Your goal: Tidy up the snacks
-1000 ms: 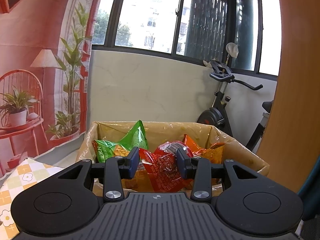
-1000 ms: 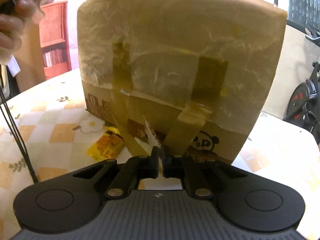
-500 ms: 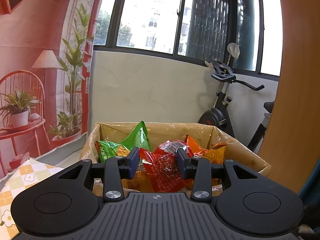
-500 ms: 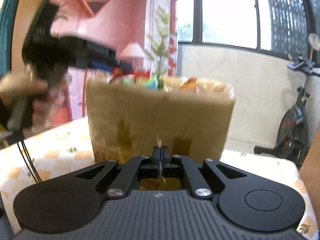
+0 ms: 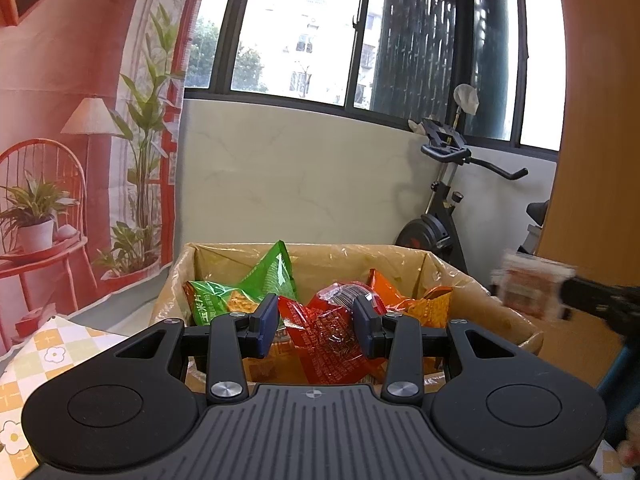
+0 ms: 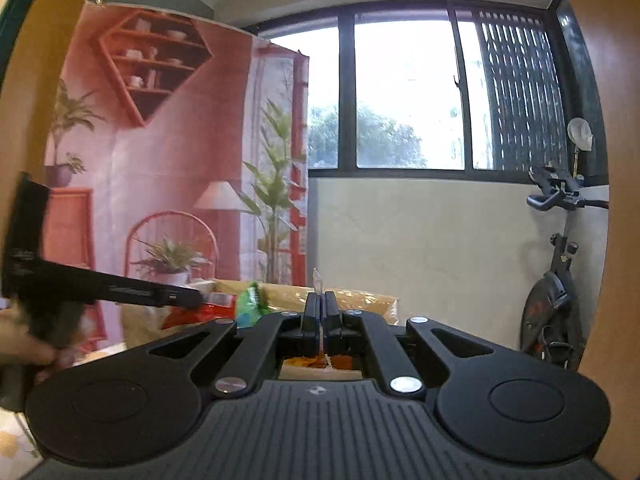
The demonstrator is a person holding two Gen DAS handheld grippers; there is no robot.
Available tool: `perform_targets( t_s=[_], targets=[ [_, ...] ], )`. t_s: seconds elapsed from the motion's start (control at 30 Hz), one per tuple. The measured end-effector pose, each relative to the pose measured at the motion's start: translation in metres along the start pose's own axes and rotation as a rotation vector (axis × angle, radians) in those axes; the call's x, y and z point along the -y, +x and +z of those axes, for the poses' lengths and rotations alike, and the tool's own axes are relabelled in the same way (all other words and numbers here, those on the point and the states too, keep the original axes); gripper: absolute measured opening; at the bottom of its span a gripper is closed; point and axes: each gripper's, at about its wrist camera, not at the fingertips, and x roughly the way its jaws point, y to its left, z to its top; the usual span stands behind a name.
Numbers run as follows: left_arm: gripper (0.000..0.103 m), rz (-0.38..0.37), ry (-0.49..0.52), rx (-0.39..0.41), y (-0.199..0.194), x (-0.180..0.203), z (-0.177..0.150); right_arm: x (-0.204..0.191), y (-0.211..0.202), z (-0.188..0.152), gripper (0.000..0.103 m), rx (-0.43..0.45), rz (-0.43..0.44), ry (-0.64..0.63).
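Observation:
A taped cardboard box (image 5: 476, 304) holds a green bag (image 5: 256, 280), a red bag (image 5: 324, 340) and an orange bag (image 5: 416, 304). My left gripper (image 5: 316, 328) is open and empty, hovering just above the red bag at the box's near rim. My right gripper (image 6: 320, 320) is shut on the thin clear edge of a small orange snack packet (image 6: 316, 360), which hangs below the fingers. That packet (image 5: 528, 290) shows blurred at the box's right side in the left wrist view. The box (image 6: 360, 300) lies low ahead in the right wrist view.
A checked flower tablecloth (image 5: 36, 364) covers the table under the box. An exercise bike (image 5: 444, 216) stands behind at the right. A wooden panel (image 5: 592, 160) is on the right. A printed red backdrop (image 5: 80, 120) hangs on the left.
My right gripper has risen from the table beside the box to above the box's rim, carrying the packet. My left gripper has stayed open over the box.

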Motion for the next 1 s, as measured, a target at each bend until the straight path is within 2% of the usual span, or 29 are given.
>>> perform_targets(
  t_s=[0.17, 0.27, 0.33, 0.37, 0.4, 0.43, 0.47, 0.63, 0.83, 1.0],
  targets=[
    [0.042, 0.003, 0.008, -0.015, 0.011, 0.0, 0.005, 0.001, 0.048, -0.006, 0.001, -0.072, -0.053, 0.003],
    [0.044, -0.044, 0.029, -0.067, 0.026, 0.001, 0.01, -0.002, 0.076, -0.012, 0.002, -0.121, -0.082, -0.019],
    [0.059, -0.062, 0.045, -0.104, 0.034, 0.002, 0.011, -0.003, 0.09, -0.016, 0.005, -0.156, -0.137, -0.032],
    [0.07, -0.061, 0.052, -0.107, 0.034, 0.001, 0.011, -0.001, 0.094, -0.018, 0.007, -0.169, -0.145, -0.015],
    [0.073, -0.056, 0.06, -0.098, 0.033, 0.0, 0.011, 0.0, 0.096, -0.019, 0.015, -0.18, -0.147, 0.006],
    [0.073, -0.055, 0.064, -0.09, 0.031, -0.001, 0.011, 0.003, 0.096, -0.02, 0.025, -0.189, -0.146, 0.028],
    [0.073, -0.054, 0.061, -0.085, 0.03, -0.003, 0.011, 0.003, 0.093, -0.021, 0.027, -0.19, -0.146, 0.039],
    [0.073, -0.058, 0.015, -0.072, 0.017, -0.012, 0.01, -0.003, 0.071, -0.022, 0.027, -0.184, -0.133, 0.03],
    [0.073, -0.038, 0.023, -0.066, -0.01, -0.018, 0.005, -0.016, 0.035, -0.021, 0.027, -0.163, -0.105, 0.069],
    [0.073, -0.035, 0.013, -0.068, -0.038, -0.031, -0.003, -0.029, 0.011, -0.031, 0.027, -0.179, -0.086, 0.101]
  ],
)
